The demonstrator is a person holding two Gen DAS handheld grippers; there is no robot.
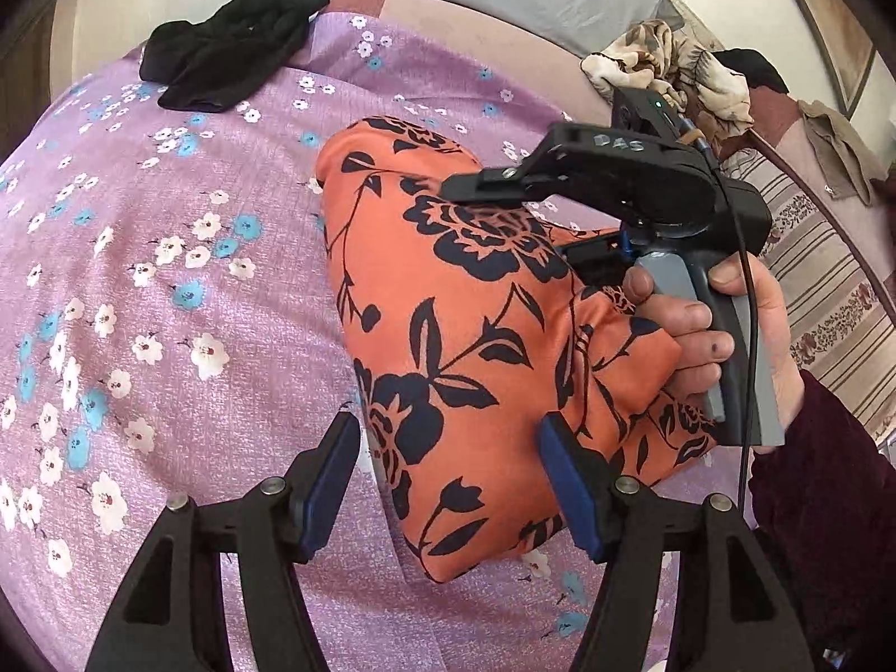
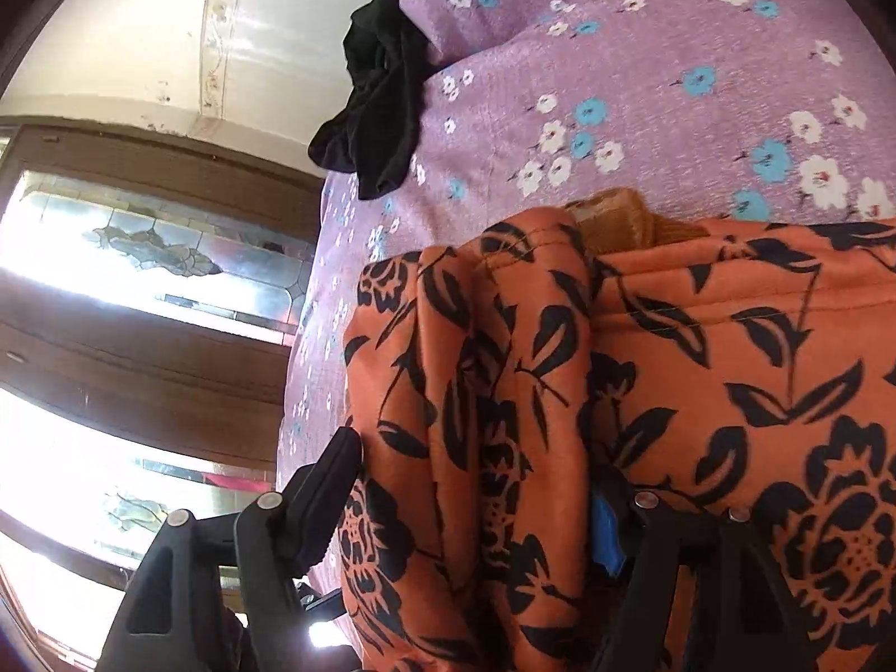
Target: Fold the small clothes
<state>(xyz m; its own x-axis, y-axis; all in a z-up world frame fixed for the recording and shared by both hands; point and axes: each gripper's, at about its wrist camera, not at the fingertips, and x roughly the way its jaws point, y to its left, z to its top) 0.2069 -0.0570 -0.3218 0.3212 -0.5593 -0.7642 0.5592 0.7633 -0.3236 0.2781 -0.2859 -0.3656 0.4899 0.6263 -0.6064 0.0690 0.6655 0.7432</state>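
Garment [image 1: 470, 336]: orange cloth with black flowers, bunched and partly doubled over on purple flowered bedspread [image 1: 168, 280]. We judge fold in progress, not finished; edges uneven, flattening left to do.

Right gripper [image 2: 476, 504]: jaws apart around thick fold of garment, cloth touching both fingers; we cannot tell if clamped.

Left gripper [image 1: 448, 476]: jaws open, one finger against garment edge, gripping nothing.

Black clothes [image 1: 235, 45] near bed edge, well apart, unfolded. Patterned clothes [image 1: 672, 73] heaped further back.

Writing: raised letters on right gripper body, apparently "DAS"; no other labels readable.
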